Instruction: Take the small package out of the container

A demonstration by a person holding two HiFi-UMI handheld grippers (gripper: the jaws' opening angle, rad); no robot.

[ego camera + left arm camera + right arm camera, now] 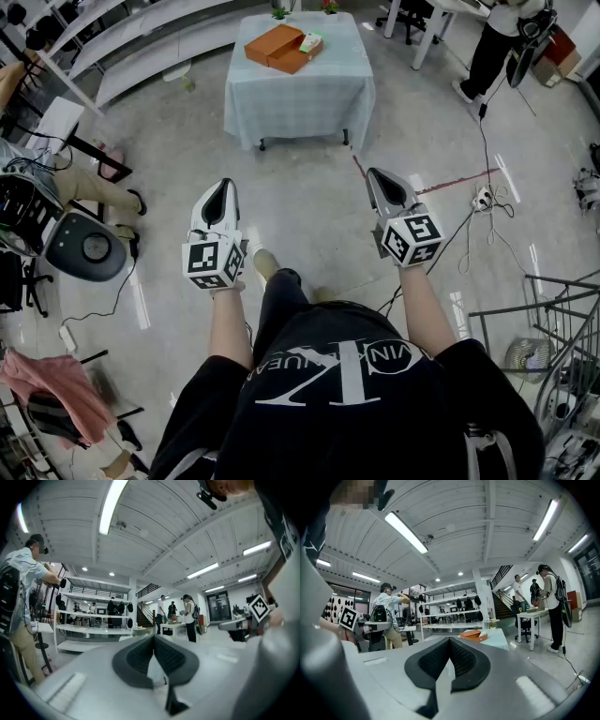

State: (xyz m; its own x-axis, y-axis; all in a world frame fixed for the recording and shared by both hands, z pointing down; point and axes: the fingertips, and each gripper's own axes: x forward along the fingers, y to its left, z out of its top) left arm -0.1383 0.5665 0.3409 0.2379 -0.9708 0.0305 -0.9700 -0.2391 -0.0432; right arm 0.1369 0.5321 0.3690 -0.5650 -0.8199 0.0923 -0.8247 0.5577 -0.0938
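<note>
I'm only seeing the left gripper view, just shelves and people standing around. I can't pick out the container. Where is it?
Observer: The orange container sits on a cloth-covered table, straight ahead in the head view and some way off.
Operator: And the package?
Observer: A green and white small package lies at the container's right end. I cannot tell whether it is inside.
Operator: Is the right gripper carrying anything?
Observer: No, the right gripper is shut and empty.

Floor: open up to the surface.
Right: cables lie across it.
Surface top: container in the middle, near edge bare.
</note>
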